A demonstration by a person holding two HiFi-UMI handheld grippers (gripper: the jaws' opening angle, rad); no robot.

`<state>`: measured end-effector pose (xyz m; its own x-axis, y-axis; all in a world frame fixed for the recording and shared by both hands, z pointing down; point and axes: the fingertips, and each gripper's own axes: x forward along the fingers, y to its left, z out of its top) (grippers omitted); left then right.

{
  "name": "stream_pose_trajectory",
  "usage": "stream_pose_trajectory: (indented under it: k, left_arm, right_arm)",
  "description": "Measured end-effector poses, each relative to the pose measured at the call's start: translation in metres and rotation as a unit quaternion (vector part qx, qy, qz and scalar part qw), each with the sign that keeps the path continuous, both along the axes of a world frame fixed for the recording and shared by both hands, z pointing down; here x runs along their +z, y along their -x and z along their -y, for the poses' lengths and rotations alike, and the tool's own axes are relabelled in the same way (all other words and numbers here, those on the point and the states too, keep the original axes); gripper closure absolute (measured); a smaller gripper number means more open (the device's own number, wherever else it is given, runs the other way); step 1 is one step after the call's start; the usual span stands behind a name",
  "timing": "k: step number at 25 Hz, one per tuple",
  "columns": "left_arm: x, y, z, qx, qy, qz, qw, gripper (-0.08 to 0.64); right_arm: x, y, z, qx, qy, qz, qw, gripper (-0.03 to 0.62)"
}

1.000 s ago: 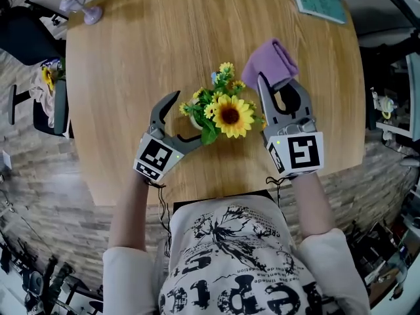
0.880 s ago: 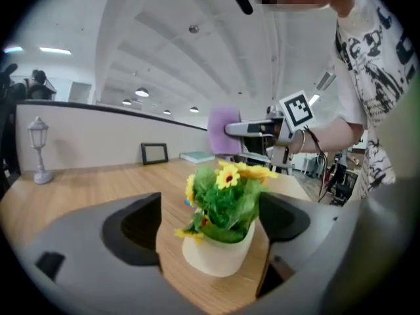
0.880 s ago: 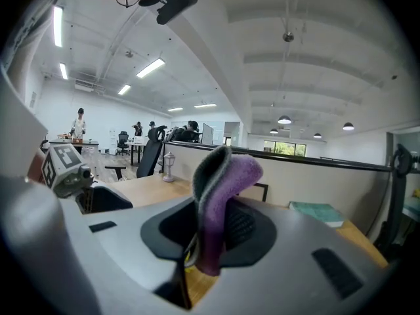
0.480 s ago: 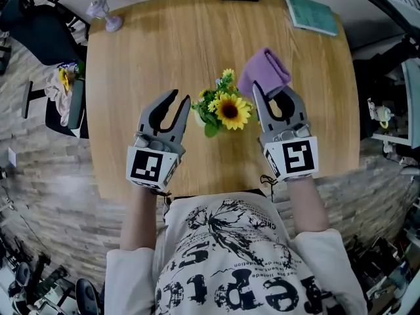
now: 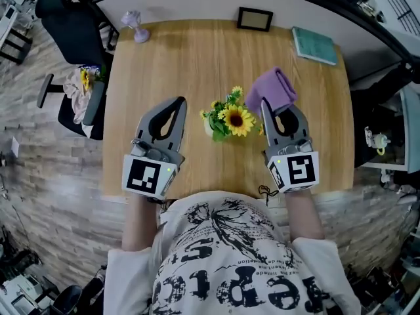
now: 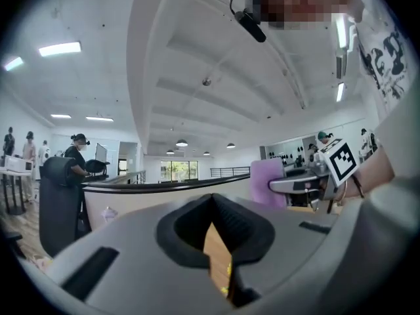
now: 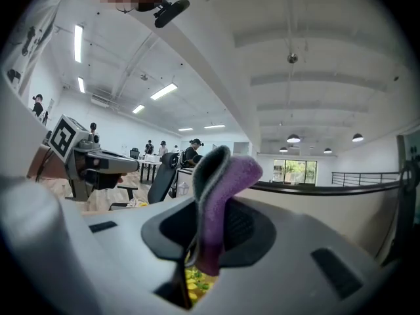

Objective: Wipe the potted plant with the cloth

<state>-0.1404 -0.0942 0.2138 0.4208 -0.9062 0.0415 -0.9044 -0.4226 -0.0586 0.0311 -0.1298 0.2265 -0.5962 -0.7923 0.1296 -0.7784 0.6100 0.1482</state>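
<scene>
Fingers of the left gripper (image 5: 178, 102) have just been closing and are now shut tight, with nothing between them. Fingers of the right gripper (image 5: 270, 105) are pinched on the purple cloth (image 5: 271, 88), which sticks out past the tips in a folded lump. The plant (image 5: 230, 118) stands on the table (image 5: 197, 51) between the two grippers, and neither one touches it. The cloth is near the flowers but not on them.

What could go wrong? Nothing holds the plant. If the cloth pushes hard from the side, the plant could slide or tip over, because it looks small and light. The flowers look soft, so a rough rub could bend them or knock petals off. The cloth could also slip out if it snags on a leaf, as only one end is pinched.
</scene>
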Motion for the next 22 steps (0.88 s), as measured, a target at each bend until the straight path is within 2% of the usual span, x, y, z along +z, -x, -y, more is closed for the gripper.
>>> stream_pose_trajectory:
  k: [3, 7, 14, 22]
  left_arm:
    - [-0.013, 0.007, -0.008, -0.018, -0.002, 0.019, 0.9996, 0.557]
    - [-0.028, 0.005, -0.015, -0.022, -0.008, 0.031, 0.9993, 0.555]
    - [-0.023, -0.004, -0.013, -0.012, -0.002, 0.016, 0.9998, 0.556]
    - [-0.018, -0.007, -0.010, -0.015, 0.012, 0.028, 0.9994, 0.555]
  right_arm:
    - [-0.009, -0.004, -0.007, 0.000, -0.013, -0.014, 1.000, 0.518]
    - [-0.016, -0.013, -0.011, 0.005, -0.022, -0.021, 1.000, 0.520]
    - [-0.020, -0.022, -0.014, 0.011, -0.022, -0.009, 1.000, 0.526]
    - [-0.015, -0.024, -0.015, 0.010, -0.022, -0.017, 1.000, 0.532]
